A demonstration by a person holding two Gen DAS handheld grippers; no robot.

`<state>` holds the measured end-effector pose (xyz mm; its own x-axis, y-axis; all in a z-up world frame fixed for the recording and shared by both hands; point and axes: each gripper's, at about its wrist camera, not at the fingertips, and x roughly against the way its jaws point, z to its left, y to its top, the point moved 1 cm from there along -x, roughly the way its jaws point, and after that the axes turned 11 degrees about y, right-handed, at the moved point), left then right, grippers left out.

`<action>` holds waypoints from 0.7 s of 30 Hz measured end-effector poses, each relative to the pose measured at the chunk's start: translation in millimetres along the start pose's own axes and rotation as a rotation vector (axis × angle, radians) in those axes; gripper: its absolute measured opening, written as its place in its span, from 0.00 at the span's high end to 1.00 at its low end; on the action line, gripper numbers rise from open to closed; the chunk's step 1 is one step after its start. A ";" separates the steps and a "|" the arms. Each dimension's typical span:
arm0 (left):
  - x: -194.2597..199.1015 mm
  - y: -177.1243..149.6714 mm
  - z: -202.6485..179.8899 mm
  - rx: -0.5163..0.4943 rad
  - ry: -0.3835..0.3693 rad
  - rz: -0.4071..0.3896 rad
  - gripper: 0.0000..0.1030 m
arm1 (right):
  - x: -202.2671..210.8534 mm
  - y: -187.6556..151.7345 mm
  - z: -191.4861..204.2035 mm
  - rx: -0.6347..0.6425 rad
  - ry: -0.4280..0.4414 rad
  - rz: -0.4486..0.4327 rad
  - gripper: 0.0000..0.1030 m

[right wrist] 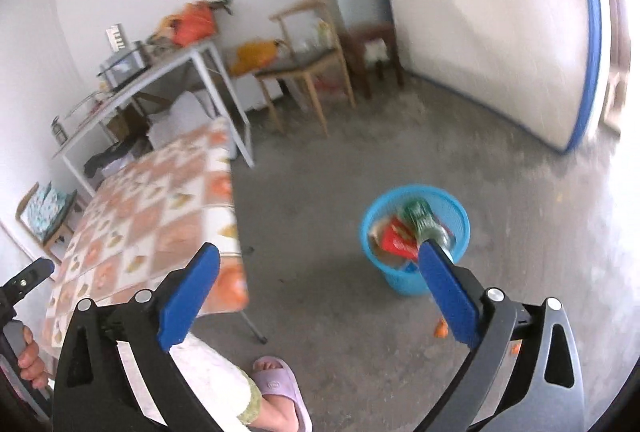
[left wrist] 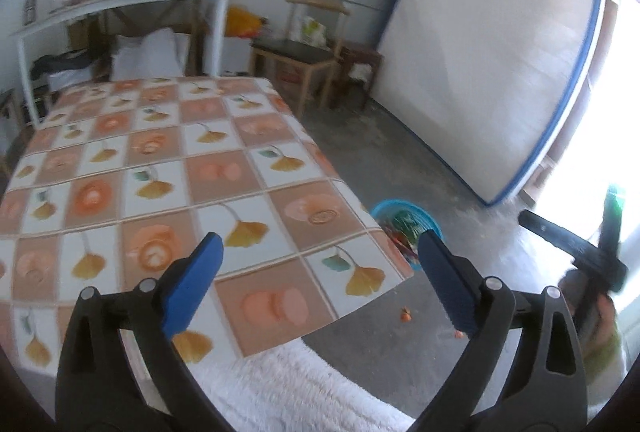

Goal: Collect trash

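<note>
Both grippers empty: left gripper (left wrist: pixel 320 286) and right gripper (right wrist: pixel 320 296) jaws wide apart, nothing between. Round blue plastic mesh bin (right wrist: pixel 414 238) on the grey floor beside the tiled-pattern tablecloth table (left wrist: pixel 168 168) already holds red and green wrappers; tabletop looks cleared. Small orange scraps (left wrist: pixel 406 314) on the floor look like what's left

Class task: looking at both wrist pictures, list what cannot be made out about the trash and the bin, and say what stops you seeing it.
- Blue bin, left wrist view: lower part hidden by the table edge.
- Bin contents, right wrist view: blurred; a red packet and a green item show, labels unreadable.
- Orange scraps on the floor: too small to identify.
</note>
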<state>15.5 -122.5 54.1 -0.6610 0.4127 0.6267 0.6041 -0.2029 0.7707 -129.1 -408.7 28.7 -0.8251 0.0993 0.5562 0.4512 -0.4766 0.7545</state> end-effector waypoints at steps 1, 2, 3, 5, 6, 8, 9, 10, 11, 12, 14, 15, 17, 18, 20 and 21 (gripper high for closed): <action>4.9 -0.6 2.0 0.011 0.009 -0.009 0.09 | 5.2 1.5 17.4 0.036 -0.013 -0.017 0.06; 12.9 -0.7 4.4 0.023 0.051 -0.024 0.08 | 10.7 3.9 31.5 0.069 -0.021 -0.031 0.06; 18.3 -1.4 6.3 0.025 0.090 -0.034 0.08 | 15.4 5.5 44.2 0.100 -0.018 -0.052 0.06; 29.0 -2.3 7.4 0.011 0.196 -0.060 0.08 | 24.3 5.1 70.7 0.162 -0.015 -0.095 0.06; 32.4 -2.8 7.5 0.002 0.246 -0.073 0.08 | 27.7 3.8 84.4 0.194 -0.030 -0.118 0.06; 37.9 -3.7 8.5 -0.012 0.330 -0.081 0.08 | 33.6 0.5 104.8 0.238 -0.039 -0.148 0.06; 39.3 -3.7 10.0 -0.010 0.344 -0.073 0.08 | 35.8 -2.8 114.7 0.257 -0.040 -0.161 0.06; 38.9 -3.3 12.2 0.000 0.352 -0.047 0.08 | 36.0 -6.2 122.5 0.272 -0.047 -0.163 0.06; 38.3 -3.7 15.1 0.008 0.359 -0.019 0.08 | 34.1 -11.5 131.8 0.287 -0.053 -0.152 0.06; 37.6 -4.8 16.8 0.014 0.365 -0.002 0.08 | 32.1 -16.3 136.7 0.291 -0.056 -0.138 0.06; 34.5 -11.1 19.6 0.033 0.377 0.031 0.08 | 23.3 -25.5 142.1 0.279 -0.075 -0.090 0.06; 32.7 -15.7 20.5 0.042 0.375 0.047 0.08 | 18.7 -31.2 142.4 0.262 -0.078 -0.062 0.06; 28.9 -26.5 18.7 0.055 0.363 0.077 0.08 | 9.9 -40.5 139.5 0.231 -0.086 0.000 0.06; 26.1 -32.3 17.2 0.055 0.356 0.094 0.08 | 6.9 -44.5 138.6 0.222 -0.096 0.023 0.06; 21.5 -41.2 12.6 0.044 0.357 0.120 0.08 | 2.5 -53.7 138.1 0.222 -0.121 0.047 0.06; 19.7 -44.1 9.5 0.033 0.358 0.126 0.08 | 2.0 -55.9 137.2 0.225 -0.135 0.052 0.06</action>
<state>-20.0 -97.0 31.4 -0.6910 0.0490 0.7212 0.7004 -0.2014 0.6847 -109.3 -262.1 35.5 -0.7524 0.2027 0.6267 0.5688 -0.2799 0.7734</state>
